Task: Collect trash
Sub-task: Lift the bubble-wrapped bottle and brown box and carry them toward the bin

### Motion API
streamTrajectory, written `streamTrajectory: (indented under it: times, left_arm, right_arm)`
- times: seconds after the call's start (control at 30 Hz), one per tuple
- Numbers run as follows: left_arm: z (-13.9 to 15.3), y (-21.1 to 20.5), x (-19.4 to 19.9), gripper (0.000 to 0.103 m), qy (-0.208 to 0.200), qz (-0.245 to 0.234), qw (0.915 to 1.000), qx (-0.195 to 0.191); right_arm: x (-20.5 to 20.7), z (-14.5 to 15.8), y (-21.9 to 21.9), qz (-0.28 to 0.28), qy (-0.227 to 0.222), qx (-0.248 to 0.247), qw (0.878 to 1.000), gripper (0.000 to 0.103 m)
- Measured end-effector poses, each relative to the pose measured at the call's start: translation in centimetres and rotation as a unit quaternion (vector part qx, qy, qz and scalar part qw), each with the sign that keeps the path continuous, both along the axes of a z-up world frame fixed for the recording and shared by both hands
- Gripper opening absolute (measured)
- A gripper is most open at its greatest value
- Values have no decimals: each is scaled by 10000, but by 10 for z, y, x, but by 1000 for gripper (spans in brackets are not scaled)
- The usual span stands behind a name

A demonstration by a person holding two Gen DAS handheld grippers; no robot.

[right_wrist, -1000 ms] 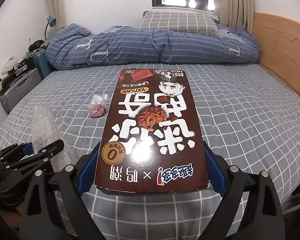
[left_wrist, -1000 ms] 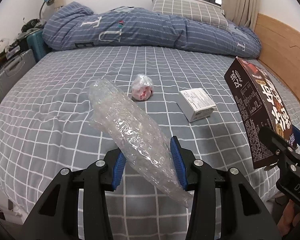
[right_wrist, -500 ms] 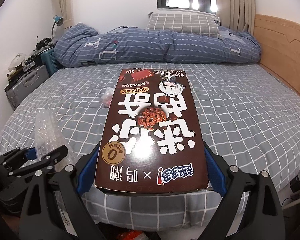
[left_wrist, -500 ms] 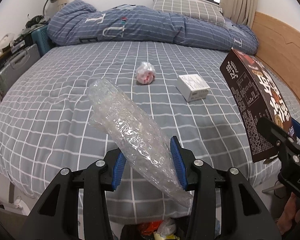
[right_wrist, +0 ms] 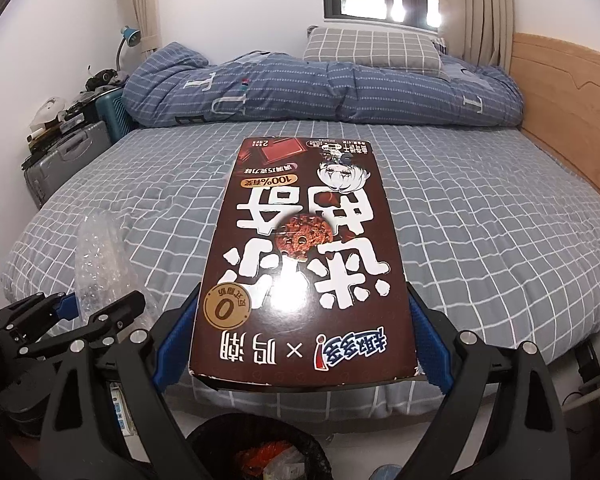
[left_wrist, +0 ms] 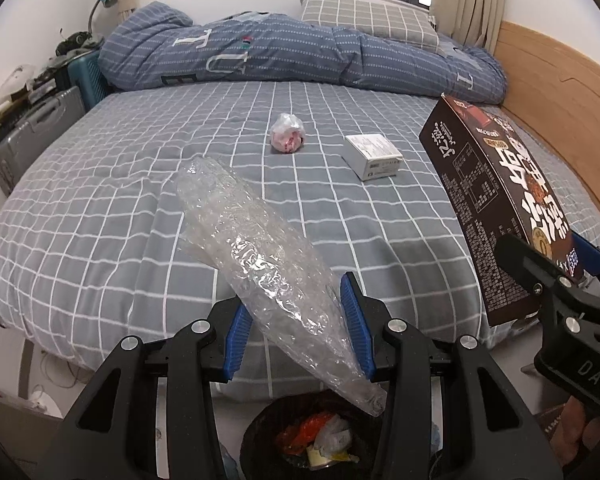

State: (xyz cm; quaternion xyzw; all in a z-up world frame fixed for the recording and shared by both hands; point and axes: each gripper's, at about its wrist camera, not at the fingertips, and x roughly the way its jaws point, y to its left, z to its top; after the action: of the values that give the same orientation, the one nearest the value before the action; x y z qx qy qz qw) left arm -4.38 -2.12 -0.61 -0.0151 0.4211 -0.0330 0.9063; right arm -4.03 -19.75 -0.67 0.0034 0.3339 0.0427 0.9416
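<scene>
My left gripper (left_wrist: 298, 322) is shut on a long roll of clear bubble wrap (left_wrist: 256, 256), whose lower end hangs over a black trash bin (left_wrist: 312, 440) holding orange and white scraps. My right gripper (right_wrist: 302, 334) is shut on a big brown cookie box (right_wrist: 304, 264), held flat above the bed's near edge; the same bin (right_wrist: 260, 456) shows below it. In the left wrist view the cookie box (left_wrist: 496, 208) and right gripper (left_wrist: 556, 276) stand at the right. A crumpled pink-white wrapper (left_wrist: 287, 139) and a small white box (left_wrist: 374, 156) lie on the bed.
The grey checked bed (left_wrist: 100, 220) fills both views, with a rolled blue duvet (left_wrist: 300, 56) and a pillow (left_wrist: 364, 14) at the far end. A wooden bed frame (left_wrist: 560, 92) runs along the right. Suitcases (left_wrist: 32, 136) and clutter stand at the left wall.
Both grippers have drawn back from the bed with their loads. The bed's near edge and the trash bin below it have come into view; the wrapper and white box look farther away.
</scene>
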Motion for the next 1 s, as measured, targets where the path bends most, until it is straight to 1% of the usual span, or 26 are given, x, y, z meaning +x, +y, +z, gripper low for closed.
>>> streamTrajectory:
  times: [0.4,0.57,1.0]
  left_arm:
    - [-4,1,-42,43,104,3,9999,-74]
    - [-11,-1,-58,43,231,7,9996,-132]
    - [-8,6,-91,43,370,124,9991,-192]
  right_arm:
    - [-42,-5,0,-12,102,45,9999,88]
    - [-59,-10,2,-17,199,48,9998,88]
    - [-93,-16,8,20,373,12,9993,88]
